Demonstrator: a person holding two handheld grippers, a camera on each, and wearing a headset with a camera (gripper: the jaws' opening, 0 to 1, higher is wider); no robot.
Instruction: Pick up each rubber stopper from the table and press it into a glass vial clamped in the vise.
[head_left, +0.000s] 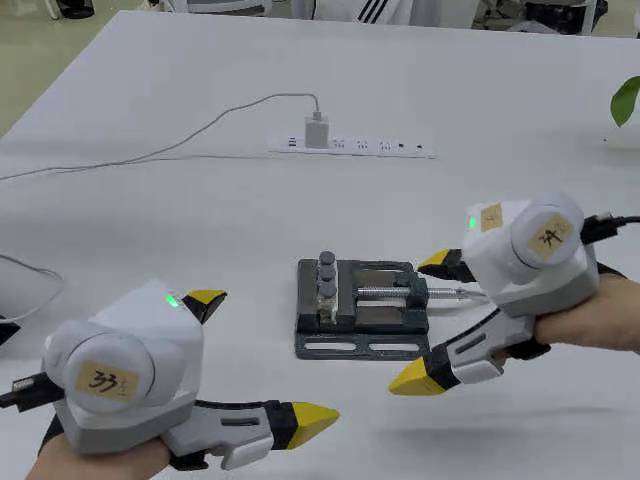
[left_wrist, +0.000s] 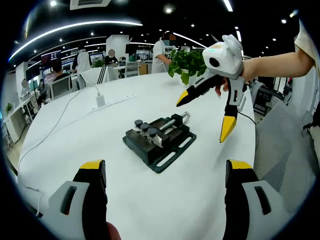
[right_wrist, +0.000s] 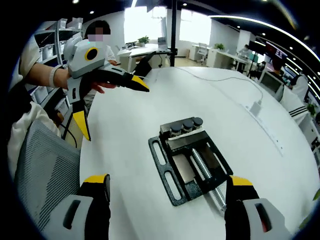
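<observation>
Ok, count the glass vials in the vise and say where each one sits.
3. They stand in one row clamped in the vise, each already stoppered: the far vial, the middle vial and the near vial, as the head view shows. None seems hidden.

1. The left gripper (head_left: 260, 358) was white and rounded, with black, yellow-tipped jaws, a green light (head_left: 172, 300) and a tan label (head_left: 107, 380) reading "33".
2. The right gripper (head_left: 420, 320) matched it; a black cable (head_left: 612, 222) ran off to its right.

left hand-held gripper (head_left: 262, 360): jaws wide apart, empty | right hand-held gripper (head_left: 422, 320): jaws wide apart, empty
</observation>
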